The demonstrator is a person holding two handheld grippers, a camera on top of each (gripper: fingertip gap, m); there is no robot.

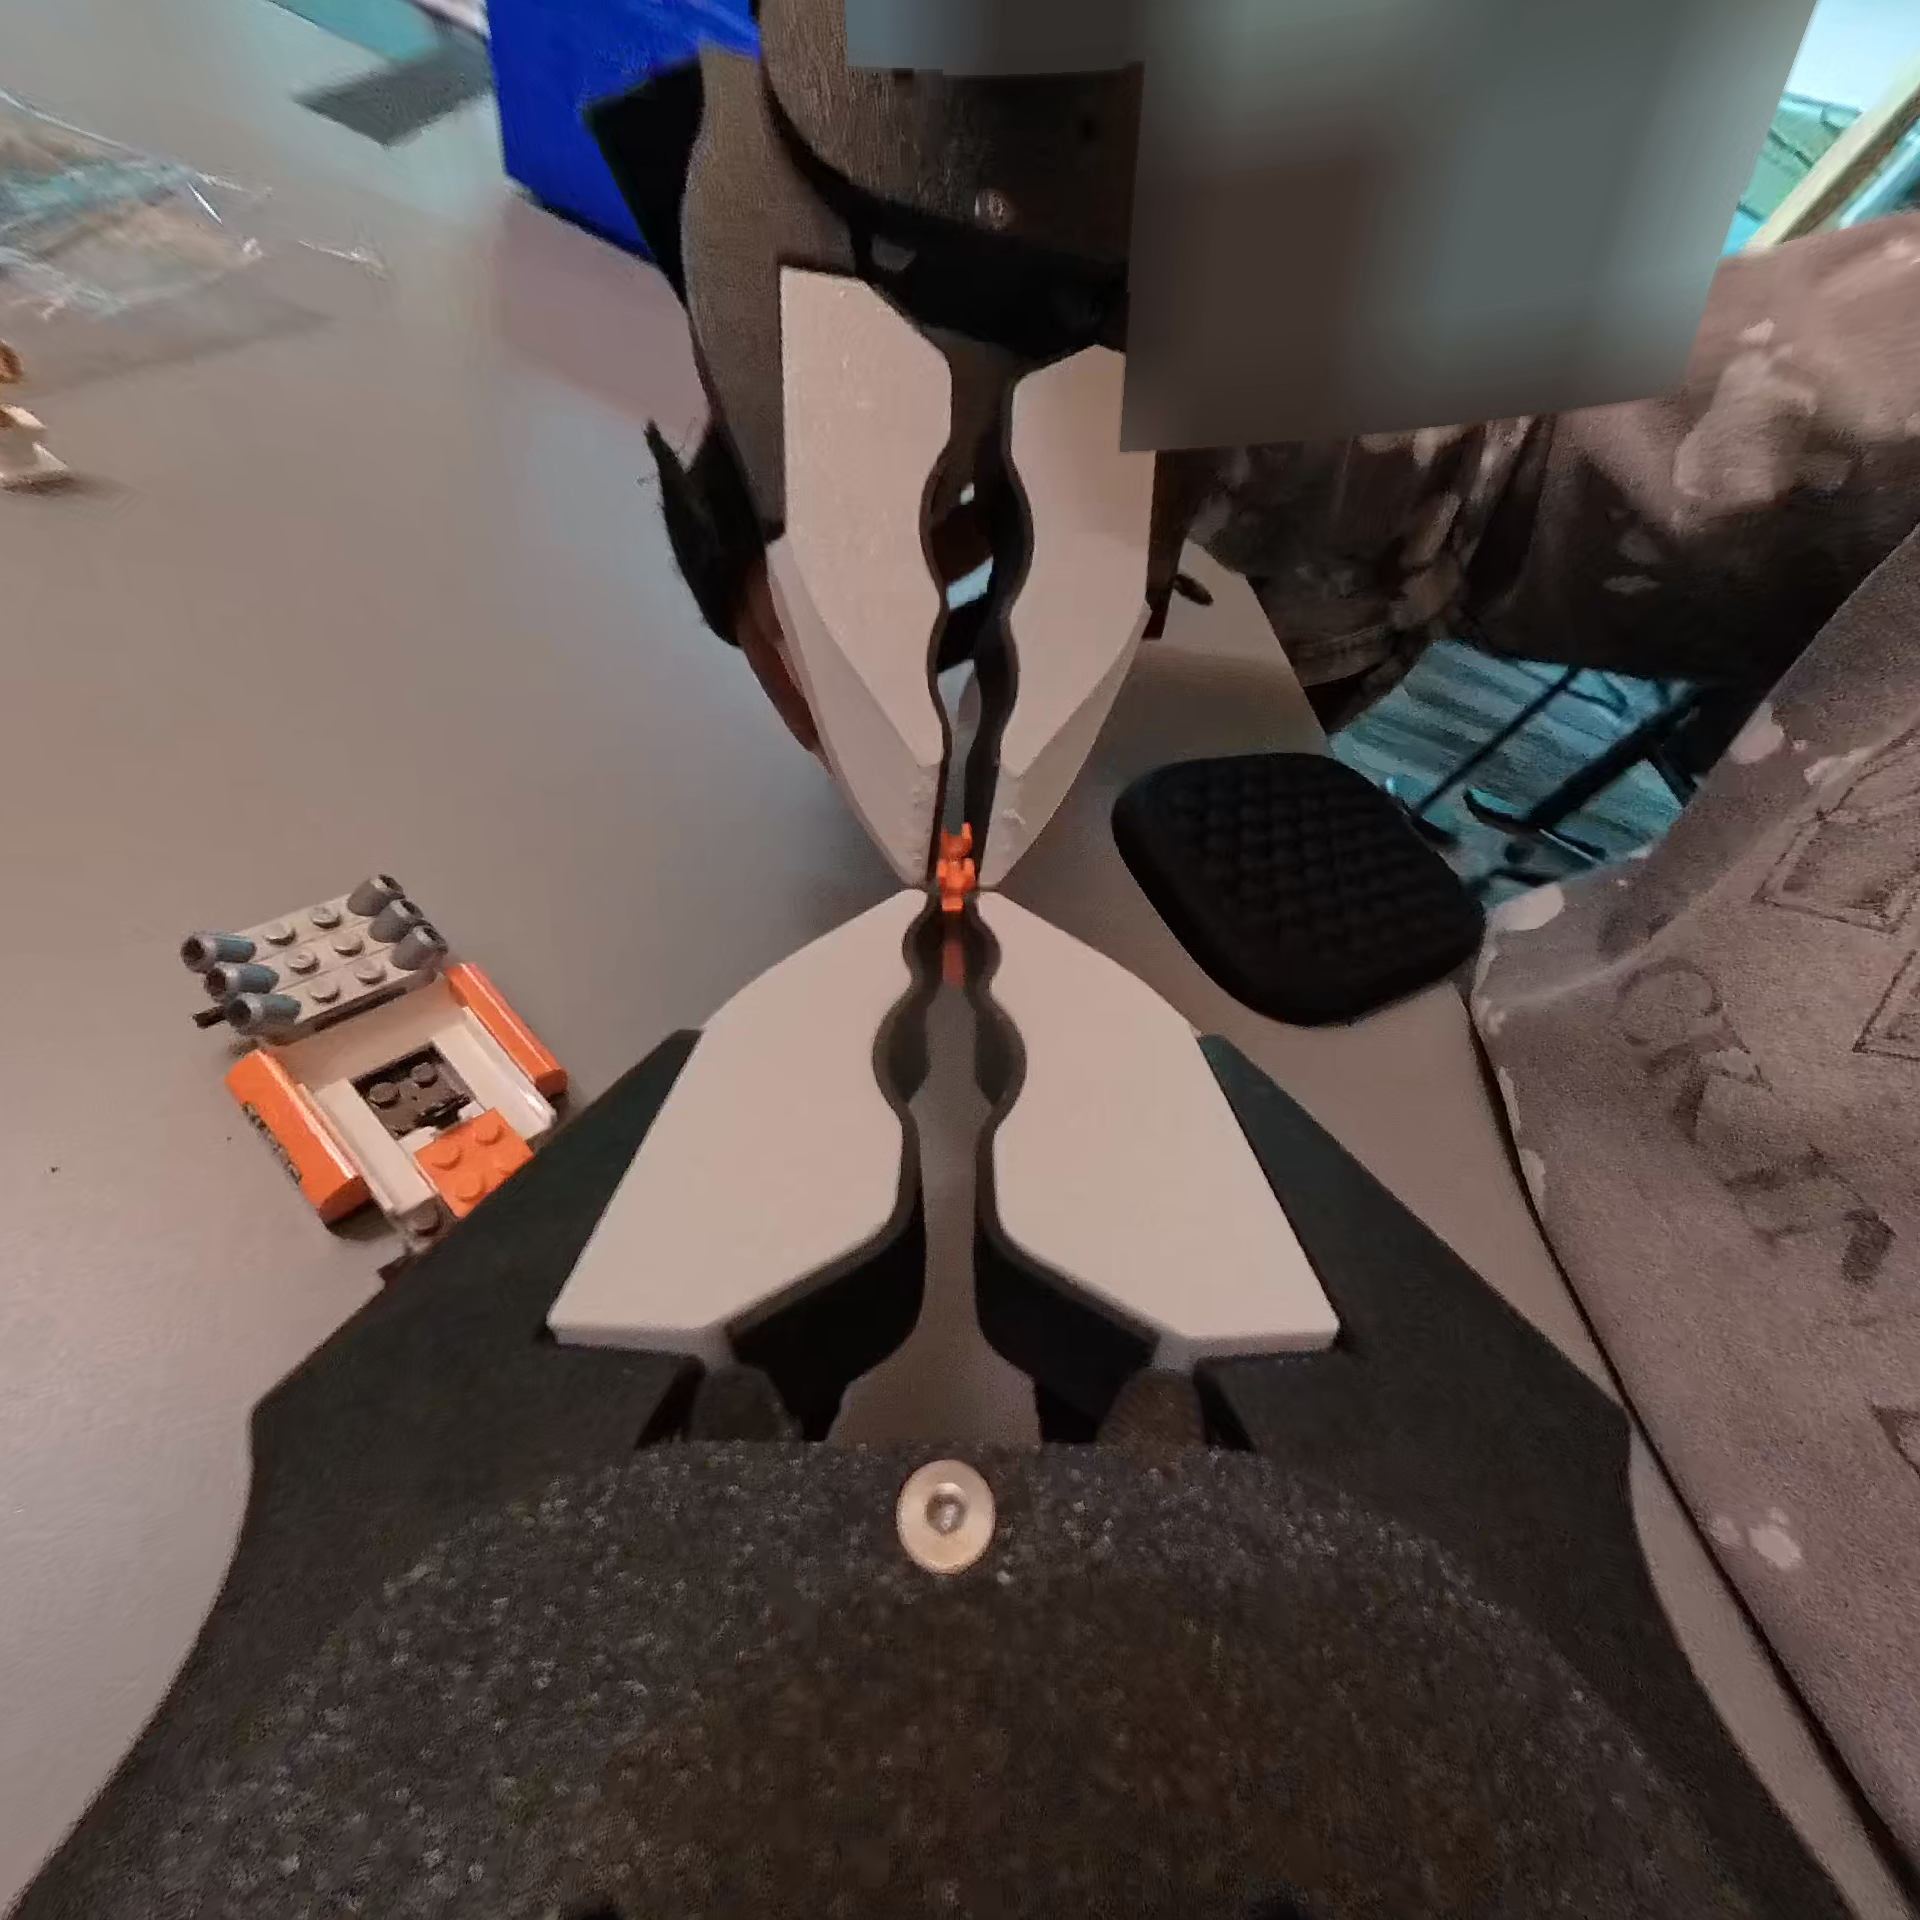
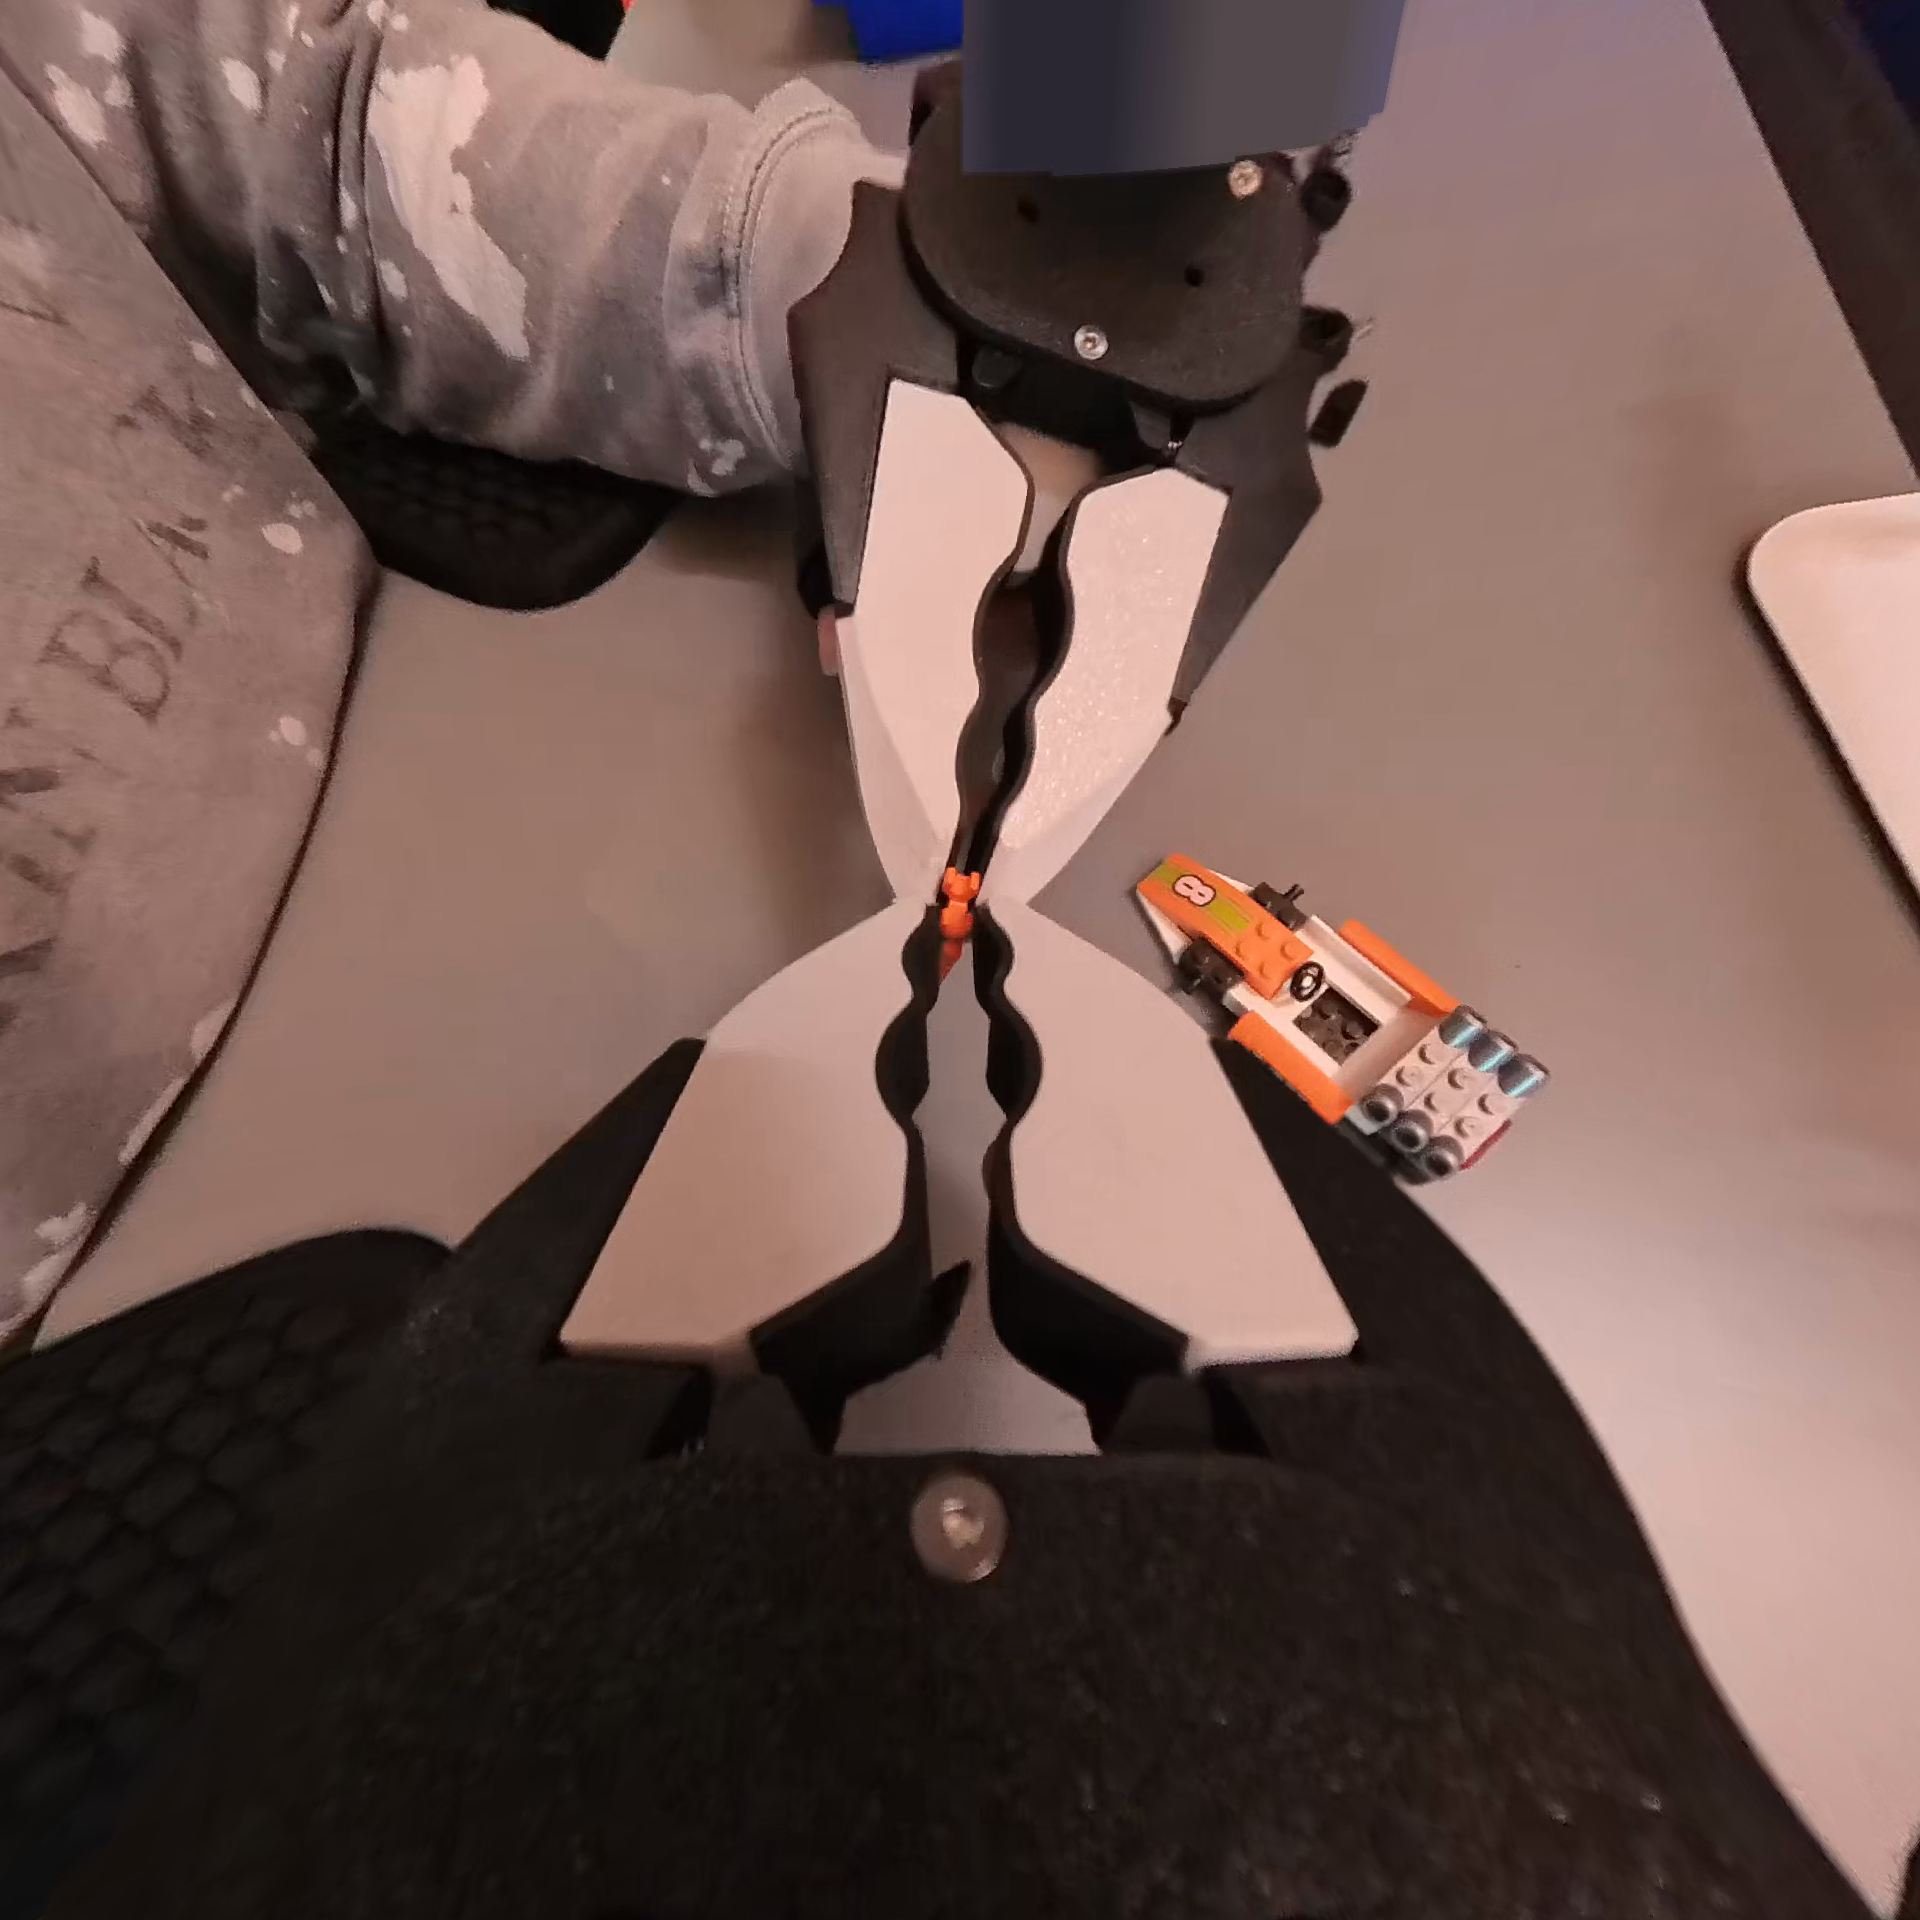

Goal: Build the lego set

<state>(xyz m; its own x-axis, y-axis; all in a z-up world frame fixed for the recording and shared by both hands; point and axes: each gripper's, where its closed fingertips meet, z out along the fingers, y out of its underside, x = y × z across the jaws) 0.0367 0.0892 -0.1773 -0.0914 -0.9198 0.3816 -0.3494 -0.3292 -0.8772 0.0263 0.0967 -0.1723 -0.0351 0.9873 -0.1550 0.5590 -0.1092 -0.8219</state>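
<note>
Most of the boat (image 2: pixel 1340 1013) already stood built on the table (image 1: pixel 416 644) — hull, orange sides, grey engine block — while the left gripper (image 1: pixel 951 914) and right gripper (image 2: pixel 961 920) met tip to tip, each clamped on small orange pieces (image 1: pixel 953 871) seemingly not yet fitted.

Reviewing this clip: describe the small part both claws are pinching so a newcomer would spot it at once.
Start at the grey table, where the half-built boat lies. Above the table beside it, the left claw and right claw meet tip to tip. Pinched between them is the tiny orange piece, far smaller than the boat and off the table.
</note>
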